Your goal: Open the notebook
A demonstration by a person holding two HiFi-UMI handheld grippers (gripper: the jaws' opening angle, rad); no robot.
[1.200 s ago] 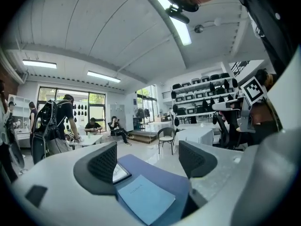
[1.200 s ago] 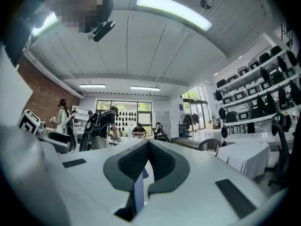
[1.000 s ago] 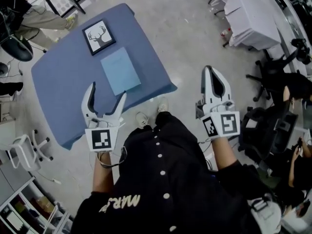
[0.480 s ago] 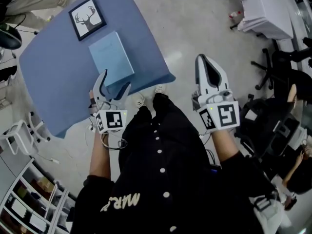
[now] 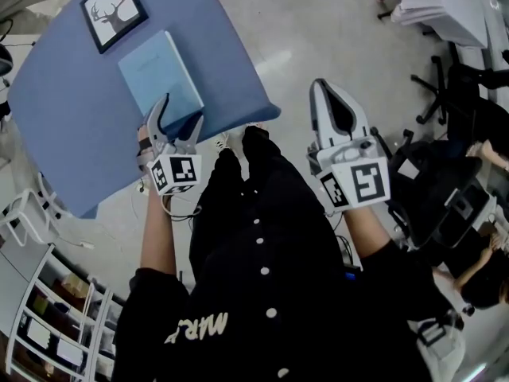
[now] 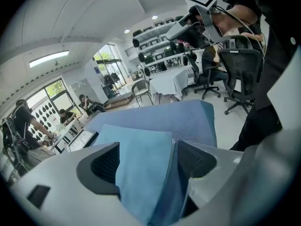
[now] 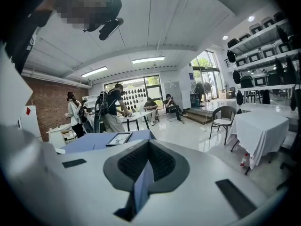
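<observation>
Table: covered with a blue cloth. It is seen from above in the head view, with one corner turned toward the person.

White-draped table: set well apart from the blue table, across bare pale floor, with office chairs near it.

Notebook: laid flat on the blue table, near the corner closest to the person. It is closed. The cover is a plain light blue, paler than the cloth, and the shape is a thin rectangle. A faint mark on the cover is too small to be read. In the left gripper view a darker blue side face is seen along its right edge.

Framed picture: laid flat on the table, just beyond the far end of the notebook. A dark frame is seen around a white sheet with a deer's head and antlers drawn in black.

Left gripper: held over the table's near corner, at the near end of the notebook. Its jaws are spread wide, and in the left gripper view the notebook's cover is seen between them. Whether either jaw touches the cover cannot be told.

Right gripper: held off the table, past its near corner and over the floor on the person's right. Its jaws are pressed together, and nothing is held between them.
</observation>
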